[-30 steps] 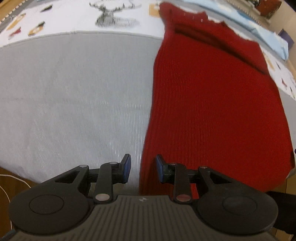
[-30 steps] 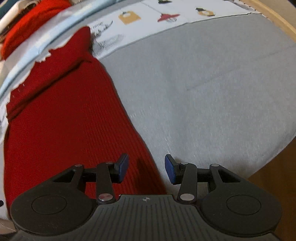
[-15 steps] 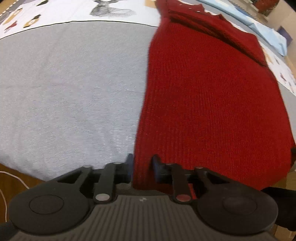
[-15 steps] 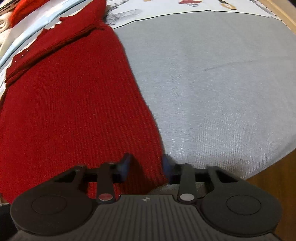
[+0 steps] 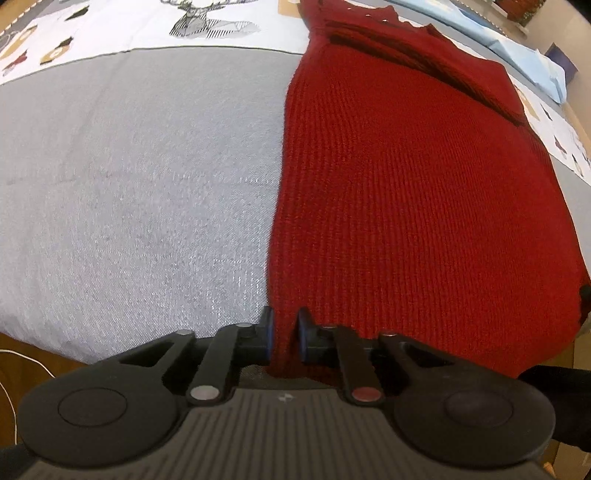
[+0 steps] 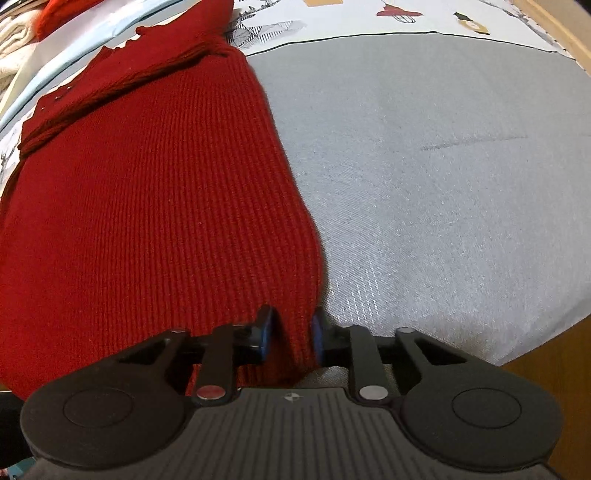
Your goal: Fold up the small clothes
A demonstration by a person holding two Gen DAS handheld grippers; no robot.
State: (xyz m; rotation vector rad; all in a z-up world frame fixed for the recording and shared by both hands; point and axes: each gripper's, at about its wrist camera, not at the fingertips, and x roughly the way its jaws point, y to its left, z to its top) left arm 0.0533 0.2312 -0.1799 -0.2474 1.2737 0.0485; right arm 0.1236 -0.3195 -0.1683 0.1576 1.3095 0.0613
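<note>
Claws clamped — left claw and right claw each pinch the red knit garment hem corners — next, lift together and fold forward.

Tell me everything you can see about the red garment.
The red garment is a ribbed knit, folded into a long strip lying flat on the grey cloth. At its far end, folded layers and a jagged edge reach the printed sheet. The left gripper pinches its near left corner; the right gripper pinches the near right corner. Its near edge hangs toward the grippers.
</note>
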